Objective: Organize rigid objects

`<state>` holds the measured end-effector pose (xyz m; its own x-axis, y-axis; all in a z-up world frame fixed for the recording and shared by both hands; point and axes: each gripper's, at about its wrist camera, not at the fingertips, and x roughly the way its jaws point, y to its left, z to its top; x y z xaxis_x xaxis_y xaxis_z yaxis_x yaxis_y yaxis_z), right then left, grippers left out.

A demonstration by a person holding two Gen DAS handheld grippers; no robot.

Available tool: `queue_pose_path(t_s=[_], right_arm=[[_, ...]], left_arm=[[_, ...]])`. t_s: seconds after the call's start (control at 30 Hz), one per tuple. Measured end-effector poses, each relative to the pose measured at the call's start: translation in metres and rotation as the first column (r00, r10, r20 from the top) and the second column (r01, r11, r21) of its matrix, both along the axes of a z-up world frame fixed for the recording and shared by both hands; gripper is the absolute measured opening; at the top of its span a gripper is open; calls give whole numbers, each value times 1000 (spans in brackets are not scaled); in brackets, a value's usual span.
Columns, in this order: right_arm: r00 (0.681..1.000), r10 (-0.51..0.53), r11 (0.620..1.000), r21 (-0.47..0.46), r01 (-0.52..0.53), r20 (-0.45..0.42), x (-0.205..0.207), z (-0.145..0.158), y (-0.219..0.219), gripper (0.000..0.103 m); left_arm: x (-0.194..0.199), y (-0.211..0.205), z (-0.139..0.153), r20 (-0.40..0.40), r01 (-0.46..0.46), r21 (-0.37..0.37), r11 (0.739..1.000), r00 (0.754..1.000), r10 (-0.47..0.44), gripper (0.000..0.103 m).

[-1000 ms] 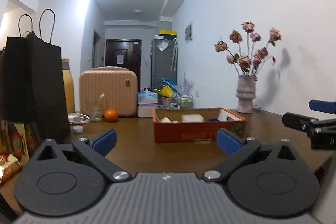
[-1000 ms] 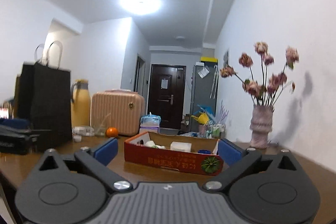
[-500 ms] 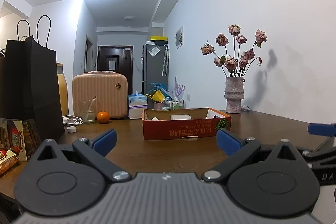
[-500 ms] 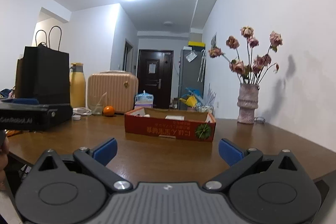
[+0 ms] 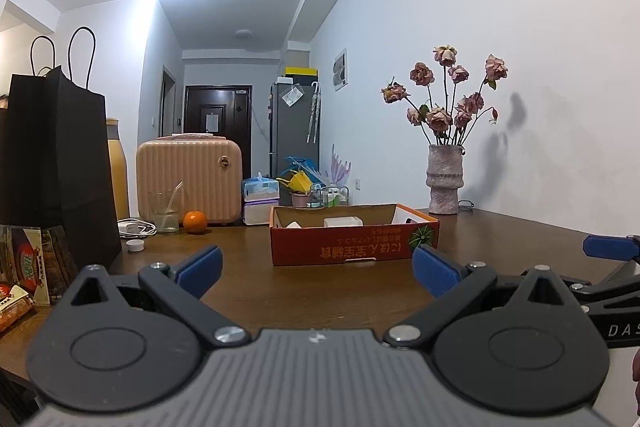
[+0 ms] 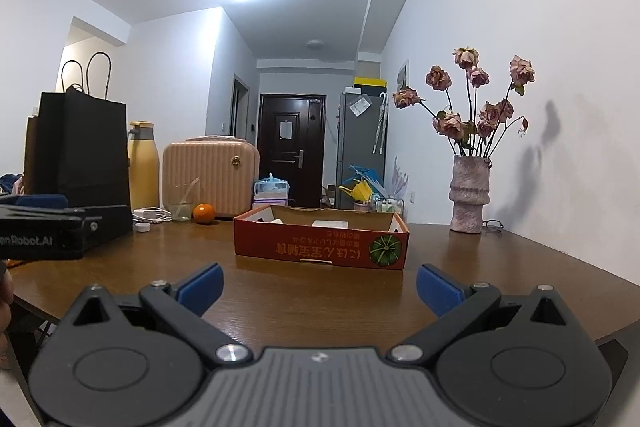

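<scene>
Cardboard box point(image 5: 354, 239) on desk point(image 6: 320, 291) holds seemingly white items; both grippers' fingers point(image 5: 199, 266) point(image 6: 439, 289) spread wide, empty, stage unclear.

One box point(image 5: 354, 241), one orange point(image 5: 195, 221), one vase point(image 5: 443, 179), two claws.

On the brown worktop point(image 5: 320, 291) a black bag point(image 5: 60, 163) stands at the left, with a yellow flask point(image 6: 143, 171), a pink case point(image 5: 189, 181), a glass point(image 5: 165, 211) and an orange point(image 5: 195, 221) behind. A vase point(image 5: 444, 179) of dried roses stands by the wall.
</scene>
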<state>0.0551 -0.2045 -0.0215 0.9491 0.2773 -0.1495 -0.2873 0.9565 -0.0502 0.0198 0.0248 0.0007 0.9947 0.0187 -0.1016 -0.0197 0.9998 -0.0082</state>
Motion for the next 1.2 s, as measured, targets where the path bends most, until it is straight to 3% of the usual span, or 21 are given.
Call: queue_pose_path(t_s=[1.2], right_arm=[[999,-36,999,9,36,-12,1,-2,-3,103]], left_arm=[[2,-1,-2,-23,16,-2,1000,1000,-16,103]])
